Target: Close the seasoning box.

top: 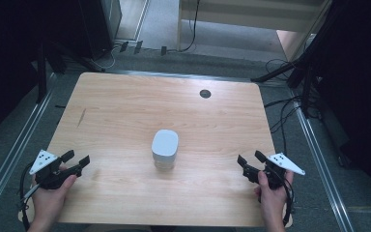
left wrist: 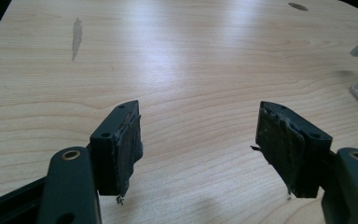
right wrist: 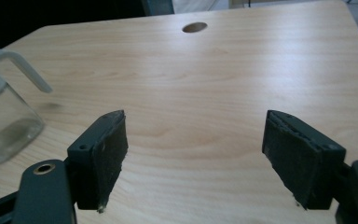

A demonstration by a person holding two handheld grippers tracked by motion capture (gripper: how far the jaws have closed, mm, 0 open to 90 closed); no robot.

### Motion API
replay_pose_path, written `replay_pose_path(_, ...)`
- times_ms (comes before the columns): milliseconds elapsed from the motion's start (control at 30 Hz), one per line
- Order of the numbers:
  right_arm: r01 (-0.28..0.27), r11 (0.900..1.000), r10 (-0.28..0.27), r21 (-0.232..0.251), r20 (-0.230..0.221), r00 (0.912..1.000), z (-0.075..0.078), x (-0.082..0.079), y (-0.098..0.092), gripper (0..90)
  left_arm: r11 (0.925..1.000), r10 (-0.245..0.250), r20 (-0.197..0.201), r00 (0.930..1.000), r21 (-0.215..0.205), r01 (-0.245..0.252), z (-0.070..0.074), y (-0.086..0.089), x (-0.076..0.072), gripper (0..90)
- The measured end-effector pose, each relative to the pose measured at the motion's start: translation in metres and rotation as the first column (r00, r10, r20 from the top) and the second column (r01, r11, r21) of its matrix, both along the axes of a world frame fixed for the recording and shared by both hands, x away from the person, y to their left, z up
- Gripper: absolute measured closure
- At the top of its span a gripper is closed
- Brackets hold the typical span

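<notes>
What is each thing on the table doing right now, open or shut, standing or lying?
Clear container: upright, white lid on, untouched, nothing visible inside.
Left gripper: open, holding nothing, at the table's near left.
Right gripper: open, holding nothing, at the table's near right.
Table: bare wood with a dark streak.

Jar mid-surface, a tool at each near corner.
The jar (top: 164,148) stands on the surface (top: 125,106), between left tool (top: 76,159) and right tool (top: 250,159); a hole (top: 205,94) lies behind it.

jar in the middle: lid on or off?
On. High view shows the white lid capping the upright jar; in the right gripper view its clear glass body looks empty.
</notes>
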State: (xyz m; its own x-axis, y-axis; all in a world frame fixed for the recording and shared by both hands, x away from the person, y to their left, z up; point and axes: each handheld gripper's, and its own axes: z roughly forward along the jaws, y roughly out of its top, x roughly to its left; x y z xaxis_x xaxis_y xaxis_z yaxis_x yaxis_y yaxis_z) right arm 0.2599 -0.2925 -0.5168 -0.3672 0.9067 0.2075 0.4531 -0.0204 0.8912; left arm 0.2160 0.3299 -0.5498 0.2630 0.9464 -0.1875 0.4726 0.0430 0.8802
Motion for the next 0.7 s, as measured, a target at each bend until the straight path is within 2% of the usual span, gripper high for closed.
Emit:
replay_pose_path(233, 0.035, 0.999, -0.035, -0.011, -0.025, 0.9991, -0.011, -0.02, -0.021, 23.2, 1.0, 0.0, 0.0, 1.0, 0.004, 0.0, 0.0, 0.0, 0.0, 31.1)
replay_pose_path(267, 0.049, 0.999, -0.049, -0.01, -0.028, 0.9984, -0.013, -0.026, -0.029, 23.2, 1.0, 0.0, -0.001, 1.0, 0.003, 0.0, 0.0, 0.0, 0.0, 31.1)
replay_pose_path(500, 0.09, 0.996, -0.09, -0.017, -0.041, 0.9951, -0.022, -0.041, -0.05, 24.0, 1.0, 0.001, -0.001, 1.0, 0.006, -0.001, 0.0, 0.0, 0.0, 31.1)
replay_pose_path(700, 0.105, 0.994, -0.106, -0.017, -0.049, 0.9932, -0.028, -0.05, -0.06, 24.2, 1.0, 0.005, -0.001, 1.0, 0.007, -0.005, 0.0, 0.0, 0.0, 31.1)
